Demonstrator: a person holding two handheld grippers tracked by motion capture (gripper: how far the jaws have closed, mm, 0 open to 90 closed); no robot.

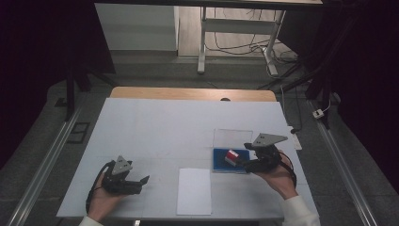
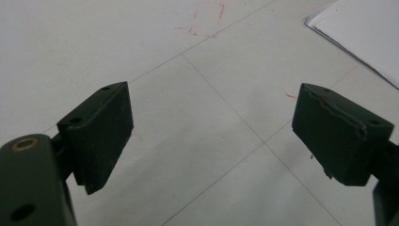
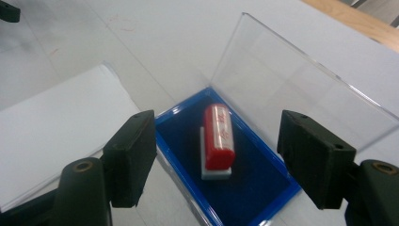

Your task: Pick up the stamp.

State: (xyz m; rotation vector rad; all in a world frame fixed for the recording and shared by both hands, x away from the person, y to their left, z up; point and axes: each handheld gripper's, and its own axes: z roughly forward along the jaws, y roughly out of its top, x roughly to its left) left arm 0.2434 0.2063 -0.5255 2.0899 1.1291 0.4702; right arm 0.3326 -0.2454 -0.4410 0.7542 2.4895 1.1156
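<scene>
One stamp (image 3: 218, 141) beyond right claw (image 3: 216, 162)

Left gripper (image 1: 139, 180) rests near the surface's front left corner, jaws wide; right gripper (image 1: 244, 160) hovers front right, jaws apart.

A red stamp (image 3: 219, 141) with a white base sits on the blue ink pad (image 3: 254, 188); clear lid (image 3: 291, 89); white paper sheet (image 1: 195, 190).
</scene>
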